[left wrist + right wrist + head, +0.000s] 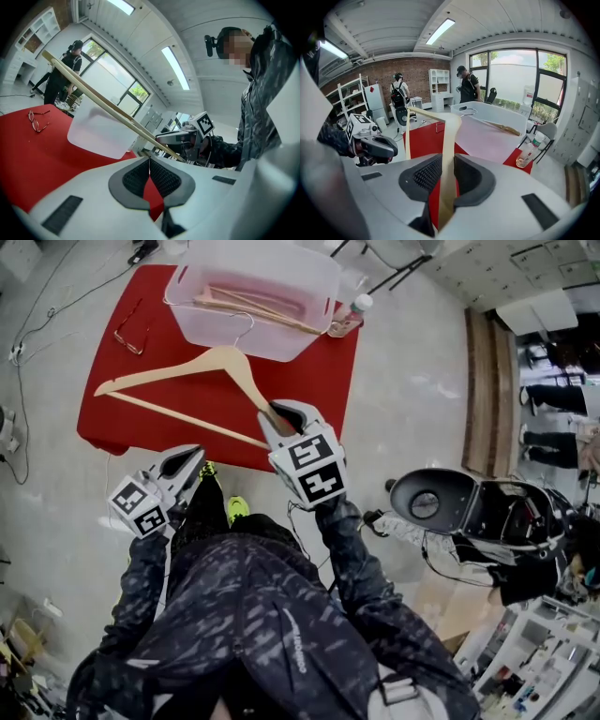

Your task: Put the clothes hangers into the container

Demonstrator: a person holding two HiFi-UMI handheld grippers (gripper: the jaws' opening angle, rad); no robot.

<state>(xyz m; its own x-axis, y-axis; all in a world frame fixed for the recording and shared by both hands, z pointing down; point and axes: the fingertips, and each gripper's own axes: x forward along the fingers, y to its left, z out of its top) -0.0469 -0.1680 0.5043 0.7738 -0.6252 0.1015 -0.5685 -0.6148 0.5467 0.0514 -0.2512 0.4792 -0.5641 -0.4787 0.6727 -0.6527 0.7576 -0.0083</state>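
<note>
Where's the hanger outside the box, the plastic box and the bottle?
hanger (pixel 225 356), head view, where its arms meet
plastic box (pixel 253 336), head view, front wall
bottle (pixel 526 151), right gripper view, its clear body

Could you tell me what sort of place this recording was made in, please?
Likely an indoor workshop or lab: a brick wall, white shelving, and a parked scooter.

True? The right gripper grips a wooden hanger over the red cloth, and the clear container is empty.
Wrong: the clear container holds a second hanger, as the head view shows. The right gripper does grip a wooden hanger over the red cloth.
</note>
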